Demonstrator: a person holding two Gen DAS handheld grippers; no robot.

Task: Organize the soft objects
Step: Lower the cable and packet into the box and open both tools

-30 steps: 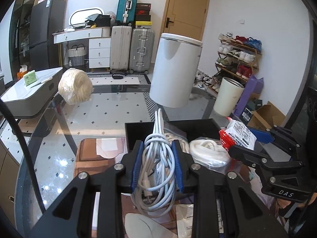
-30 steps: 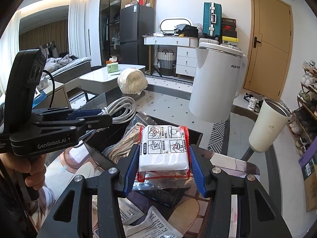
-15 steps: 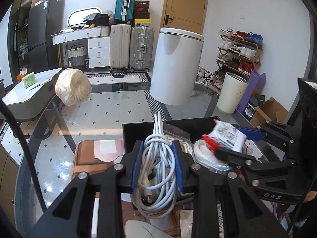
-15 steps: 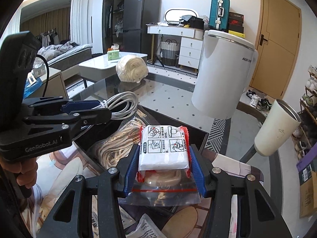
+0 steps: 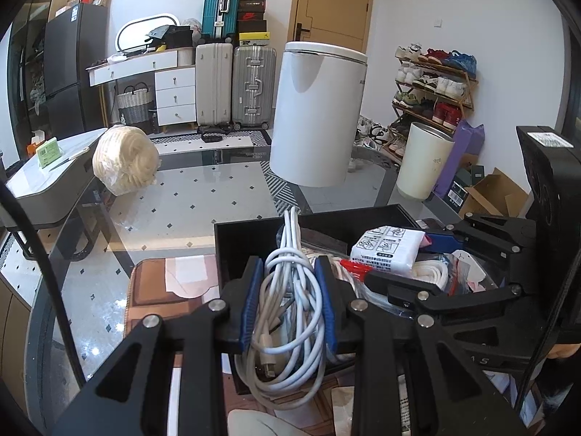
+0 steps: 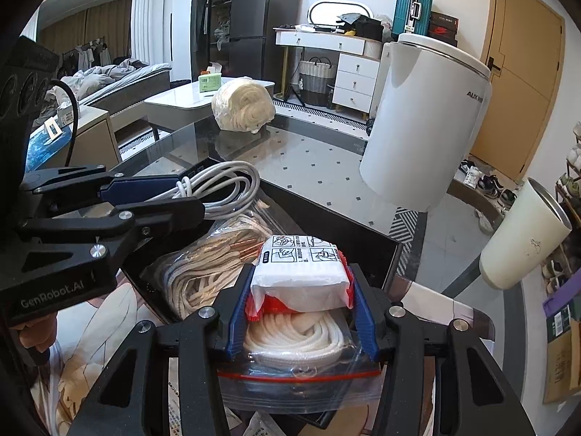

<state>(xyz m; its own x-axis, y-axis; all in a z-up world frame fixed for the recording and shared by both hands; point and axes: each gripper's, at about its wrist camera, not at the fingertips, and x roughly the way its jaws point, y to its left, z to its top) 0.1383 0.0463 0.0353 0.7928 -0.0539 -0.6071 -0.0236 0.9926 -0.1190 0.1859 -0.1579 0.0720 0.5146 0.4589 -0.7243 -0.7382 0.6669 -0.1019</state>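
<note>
Over the black bin [image 5: 254, 232] on the glass table [image 5: 203, 196] is where both my grippers are parked right now. Left gripper [image 5: 288, 303] has its blue pads squeezed in on a bundle of white cable [image 5: 290, 290], holding it around the middle of the coil, with loose loops drooping below the fingers and one long loop sticking up toward the bin's back wall. Right gripper [image 6: 301, 312] is clamped on a small white packet [image 6: 303, 276] with red edging, pads on its two short sides, hanging just above a zip bag of white rope [image 6: 294, 334] that's already lying in the bin. Next to that is another bag of cream cord [image 6: 207, 265], also in the bin.

Handling-wise, the cable looks light but floppy. It's springy stuff, so my guess is the coil flops open the second I let go, and those dangling loops could snag the bin rim. Gripping across the whole bunch mid-coil seems right; grabbing a single strand would just unravel it. The packet is soft and squishy with a slick plastic wrap, so I'd say it could squirt out if pinched too hard near a corner. Holding it by the flat sides, like now, feels safest.

Big white canister [image 5: 319, 116] and the yarn-looking bundle [image 5: 125, 160] farther back aren't in play.
</note>
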